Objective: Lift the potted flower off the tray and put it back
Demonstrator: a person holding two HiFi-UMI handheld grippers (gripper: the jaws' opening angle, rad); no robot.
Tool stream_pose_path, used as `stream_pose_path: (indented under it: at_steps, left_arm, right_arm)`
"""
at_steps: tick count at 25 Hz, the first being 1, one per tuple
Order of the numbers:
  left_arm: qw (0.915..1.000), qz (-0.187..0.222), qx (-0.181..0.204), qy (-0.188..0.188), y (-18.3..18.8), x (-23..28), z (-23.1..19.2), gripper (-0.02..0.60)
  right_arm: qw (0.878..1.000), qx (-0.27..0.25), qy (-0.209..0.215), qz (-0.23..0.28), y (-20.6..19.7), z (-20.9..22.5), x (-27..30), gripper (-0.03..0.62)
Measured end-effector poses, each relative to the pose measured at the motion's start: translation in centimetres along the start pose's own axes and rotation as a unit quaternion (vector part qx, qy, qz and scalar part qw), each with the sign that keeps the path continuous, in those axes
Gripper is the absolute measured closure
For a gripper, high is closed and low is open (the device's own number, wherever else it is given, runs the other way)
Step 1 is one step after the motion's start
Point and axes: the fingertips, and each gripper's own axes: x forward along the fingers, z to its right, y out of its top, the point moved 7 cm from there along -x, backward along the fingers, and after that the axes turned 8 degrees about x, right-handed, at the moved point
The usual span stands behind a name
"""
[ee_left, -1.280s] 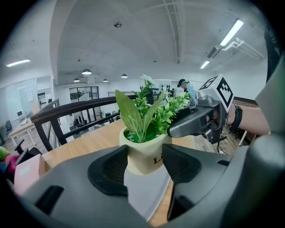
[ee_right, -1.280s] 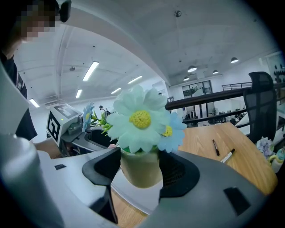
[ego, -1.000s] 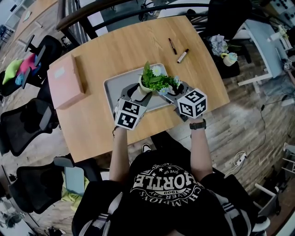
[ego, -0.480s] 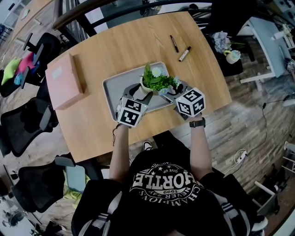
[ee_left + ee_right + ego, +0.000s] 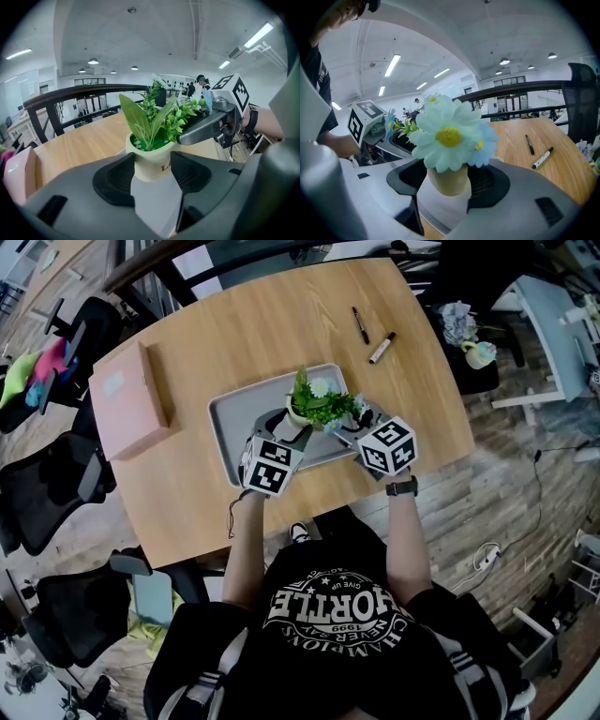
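The potted flower (image 5: 314, 405), a cream pot with green leaves and pale blue daisies, is over the grey tray (image 5: 234, 418) in the middle of the wooden table. My left gripper (image 5: 286, 430) holds the pot from the near left. In the left gripper view both pads (image 5: 115, 180) press on the pot (image 5: 150, 164). My right gripper (image 5: 345, 427) comes in from the near right. In the right gripper view its jaws clamp the same pot (image 5: 446, 182) under a big daisy (image 5: 449, 135). Whether the pot's base touches the tray I cannot tell.
A pink box (image 5: 127, 399) lies on the table's left side. Two markers (image 5: 382, 348) lie at the far right. Office chairs (image 5: 56, 484) stand along the left edge, and a dark railing (image 5: 79, 93) runs behind the table's far edge.
Both grippers have sunk a little toward the tray with the pot still clamped between them. The tray, box and markers have not moved.
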Motion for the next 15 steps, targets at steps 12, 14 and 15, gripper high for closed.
stream_pose_path:
  at_steps: [12, 14, 15]
  left_arm:
    - [0.9995, -0.024, -0.013, -0.014, -2.1, 2.2, -1.6, 0.324]
    - [0.9994, -0.026, -0.015, -0.016, -2.4, 2.4, -1.9, 0.324]
    - [0.9994, -0.026, -0.018, -0.017, -2.5, 2.5, -2.1, 0.324]
  right_arm:
    - [1.0, 0.016, -0.008, -0.024, -1.3, 1.3, 2.8, 0.307]
    - [0.999, 0.016, -0.009, -0.026, -1.4, 1.4, 3.3, 0.306]
    - [0.999, 0.017, -0.009, -0.027, -1.5, 1.5, 3.5, 0.306]
